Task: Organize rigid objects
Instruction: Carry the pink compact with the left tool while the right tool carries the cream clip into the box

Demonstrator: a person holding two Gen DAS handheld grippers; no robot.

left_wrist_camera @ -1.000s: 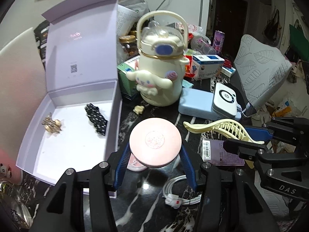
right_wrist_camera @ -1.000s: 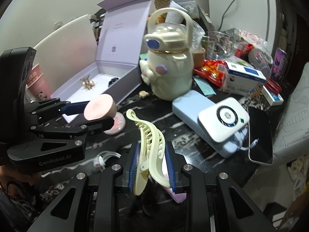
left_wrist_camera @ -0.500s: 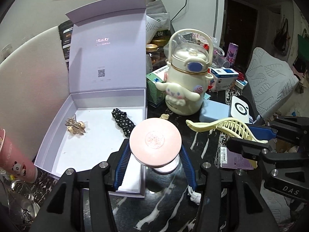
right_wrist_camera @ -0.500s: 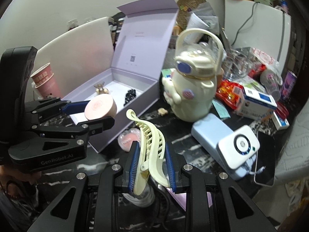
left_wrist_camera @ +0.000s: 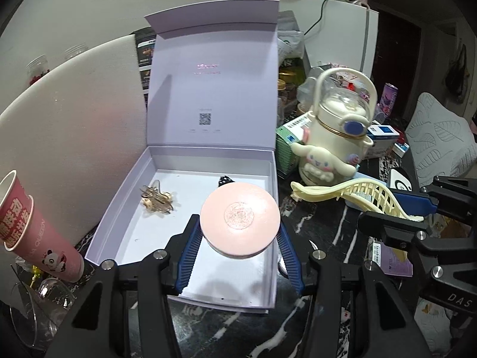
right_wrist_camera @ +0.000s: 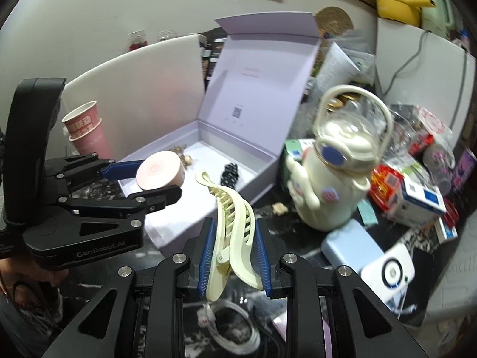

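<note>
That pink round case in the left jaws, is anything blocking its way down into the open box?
Nothing visible does. The pink round case hangs over the open box, above bare floor; the gold hair clip lies to one side and the black dotted piece behind.

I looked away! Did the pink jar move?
Yes. The pink jar, held by the left gripper, went from over the dark table to over the open box.
</note>
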